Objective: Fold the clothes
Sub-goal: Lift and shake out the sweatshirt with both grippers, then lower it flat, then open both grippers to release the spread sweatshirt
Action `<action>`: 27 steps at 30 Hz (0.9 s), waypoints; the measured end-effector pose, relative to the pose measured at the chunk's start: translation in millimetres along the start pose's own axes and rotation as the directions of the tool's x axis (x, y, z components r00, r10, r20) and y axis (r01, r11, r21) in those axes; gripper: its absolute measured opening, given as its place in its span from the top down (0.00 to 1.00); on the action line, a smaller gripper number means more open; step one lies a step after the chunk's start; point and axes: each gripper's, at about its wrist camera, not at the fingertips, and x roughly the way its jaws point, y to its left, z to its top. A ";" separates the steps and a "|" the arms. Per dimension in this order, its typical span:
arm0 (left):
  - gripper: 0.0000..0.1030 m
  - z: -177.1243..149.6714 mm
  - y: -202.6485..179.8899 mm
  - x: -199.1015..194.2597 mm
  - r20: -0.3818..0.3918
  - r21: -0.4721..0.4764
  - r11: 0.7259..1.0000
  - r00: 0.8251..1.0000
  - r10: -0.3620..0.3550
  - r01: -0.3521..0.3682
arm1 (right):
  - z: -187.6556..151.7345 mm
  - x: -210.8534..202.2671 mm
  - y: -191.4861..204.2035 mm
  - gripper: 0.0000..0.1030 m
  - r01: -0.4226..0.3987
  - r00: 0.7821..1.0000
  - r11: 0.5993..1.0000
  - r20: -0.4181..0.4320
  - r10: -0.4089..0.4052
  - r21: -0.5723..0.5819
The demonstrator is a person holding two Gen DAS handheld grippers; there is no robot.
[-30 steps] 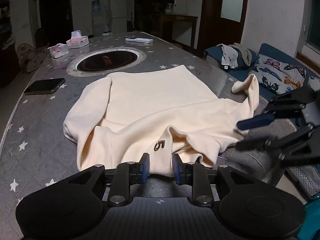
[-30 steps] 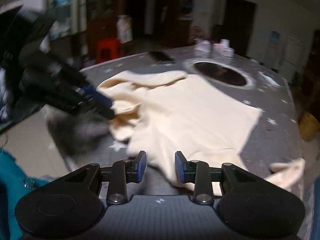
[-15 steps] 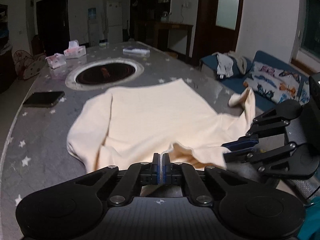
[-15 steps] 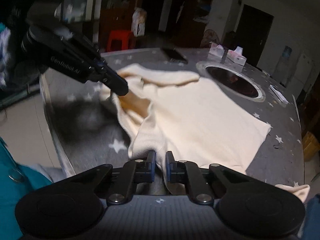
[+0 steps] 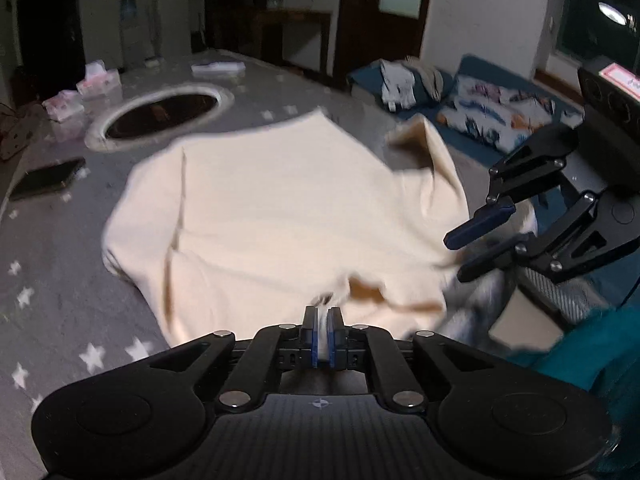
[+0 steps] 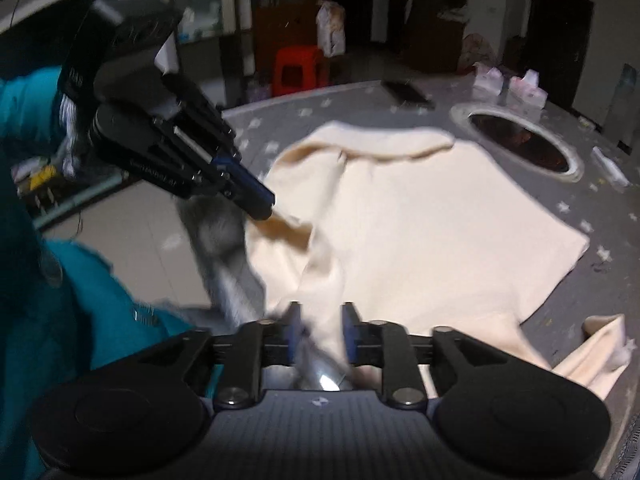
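Your left hand-held gripper (image 5: 320, 330) has its blue pads pressed together on the near hem of the cream sweatshirt (image 5: 280, 216), right at the near edge of the table (image 5: 60, 280). The garment lies spread across the grey star-print cloth, its far hem reaching toward the round dark opening (image 5: 160, 116) set in the table's middle. A dark phone (image 5: 48, 178) rests by the left edge, well apart from the fabric, with tissue packs (image 5: 98, 80) beyond it at the far side. One sleeve (image 5: 436, 160) is bunched up at the right edge. Your right hand-held gripper (image 6: 319, 332) has its fingers part-way apart with a ridge of the cream cloth running between them; whether the pads bite it, you cannot tell through the blur.
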 end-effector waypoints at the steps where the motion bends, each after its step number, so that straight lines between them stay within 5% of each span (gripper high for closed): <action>1: 0.94 5.3 3.3 -0.3 0.022 -0.010 1.000 1.000 0.009 -0.009 | 4.4 -1.2 -6.8 0.75 0.022 1.000 1.000 0.016 -0.022 0.015; 6: 0.94 35.6 26.0 21.1 0.090 -0.109 0.994 0.995 0.041 -0.031 | 18.7 9.1 -49.7 0.64 0.141 0.988 0.983 0.050 -0.147 0.119; 12: 0.94 68.5 53.9 76.8 0.054 -0.219 0.975 0.997 0.046 -0.033 | 18.4 42.3 -121.6 0.63 0.275 0.958 0.913 -0.010 -0.285 0.303; 19: 0.91 92.9 88.5 130.3 0.012 -0.310 0.948 0.997 0.079 -0.072 | 12.4 71.8 -178.4 0.62 0.341 0.934 0.832 -0.060 -0.352 0.438; 27: 0.91 108.3 126.8 156.9 0.017 -0.385 0.918 0.993 0.115 -0.100 | 23.7 103.2 -214.6 0.66 0.364 0.925 0.798 -0.085 -0.370 0.480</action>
